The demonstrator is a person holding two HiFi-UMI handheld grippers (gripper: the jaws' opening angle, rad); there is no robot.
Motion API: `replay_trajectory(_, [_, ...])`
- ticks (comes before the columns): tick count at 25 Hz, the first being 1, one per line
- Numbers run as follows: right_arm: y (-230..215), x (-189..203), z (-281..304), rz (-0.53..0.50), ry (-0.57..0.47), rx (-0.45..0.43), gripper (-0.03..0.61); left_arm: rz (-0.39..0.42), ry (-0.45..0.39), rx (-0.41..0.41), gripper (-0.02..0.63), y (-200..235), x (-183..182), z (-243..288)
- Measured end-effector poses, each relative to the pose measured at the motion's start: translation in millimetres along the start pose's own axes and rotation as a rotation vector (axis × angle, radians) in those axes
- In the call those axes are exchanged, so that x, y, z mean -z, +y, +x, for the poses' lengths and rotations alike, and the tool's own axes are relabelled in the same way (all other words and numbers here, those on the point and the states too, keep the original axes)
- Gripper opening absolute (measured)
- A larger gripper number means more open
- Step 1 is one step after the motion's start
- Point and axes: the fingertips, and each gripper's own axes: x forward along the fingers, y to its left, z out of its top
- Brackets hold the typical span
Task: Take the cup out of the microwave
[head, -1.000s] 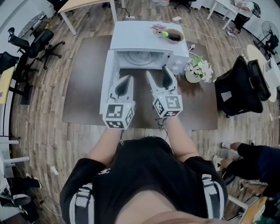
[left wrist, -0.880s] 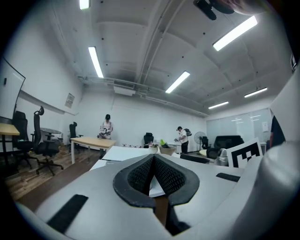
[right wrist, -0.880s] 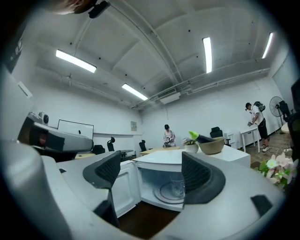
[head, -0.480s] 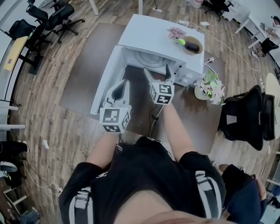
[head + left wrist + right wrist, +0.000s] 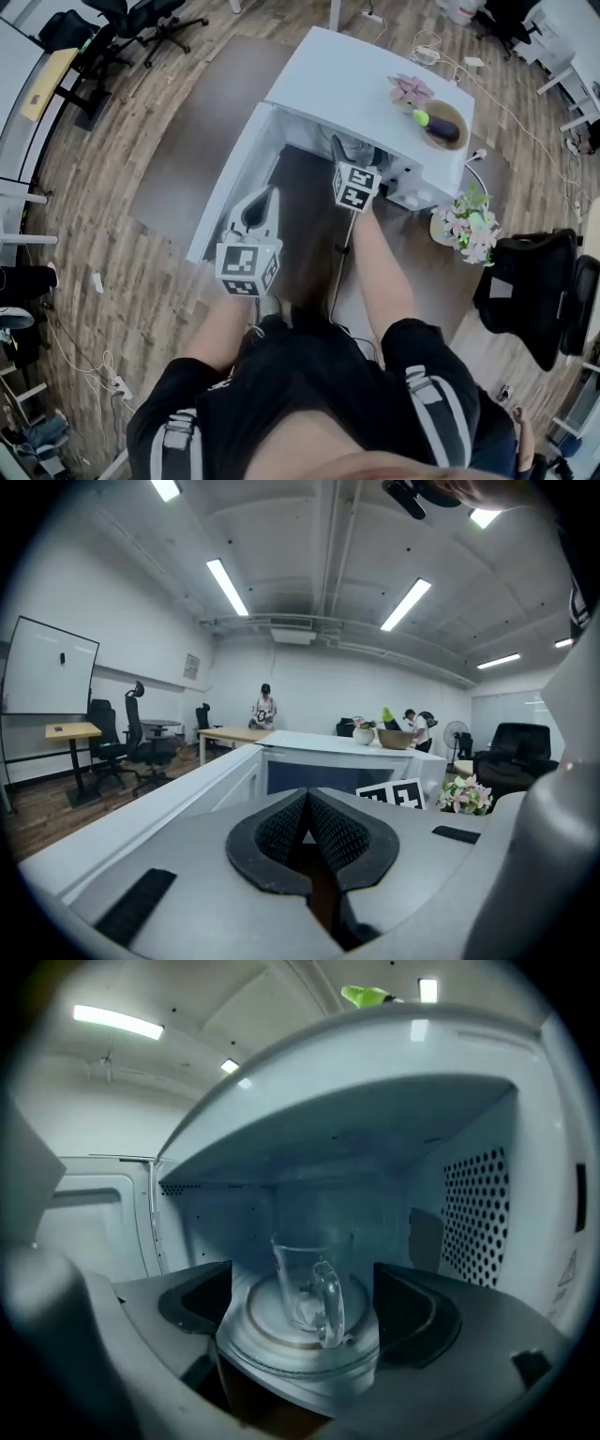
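Cup [image 5: 307,1283] inside microwave [image 5: 394,1091], at 12 o'clock from my right hand-held gripper [image 5: 305,1303], jaws spread wide, touching nothing; left hand-held gripper [image 5: 307,832], at 8 o'clock, closed, empty.

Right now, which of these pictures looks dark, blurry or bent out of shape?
Right gripper view: dim and bluish inside the microwave, the glass cup slightly smeared, corners blacked out. Left gripper view: bright ceiling lights, straight edges bowed. Head view: evenly lit, but the wooden floor curves toward the edges.
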Motion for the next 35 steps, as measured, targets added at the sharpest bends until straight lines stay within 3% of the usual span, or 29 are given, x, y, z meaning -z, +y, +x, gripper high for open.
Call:
replay_trajectory(9, [-3, 21, 29, -0.041, 0.013, -0.012, 0.440, 0.003, 0.042, 0.002, 0.002, 8, 19, 14])
replay_trajectory(13, [-10, 20, 33, -0.042, 0.017, 0.034, 0.293, 0.008, 0.063, 0.010, 0.002, 10, 29, 10])
replay_trajectory(17, [-12, 19, 37, -0.012, 0.065, 0.032, 0.287, 0.006, 0.073, 0.014, 0.002, 10, 34, 6])
replay_trajectory(22, [-11, 22, 20, 0.025, 0.049, 0.028, 0.281, 0.008, 0.071, 0.031, 0.002, 7, 37, 0])
replay_trajectory(35, [10, 33, -27, 0.003, 0.048, 0.018, 0.232, 0.014, 0.057, 0.093, 0.002, -5, 38, -22])
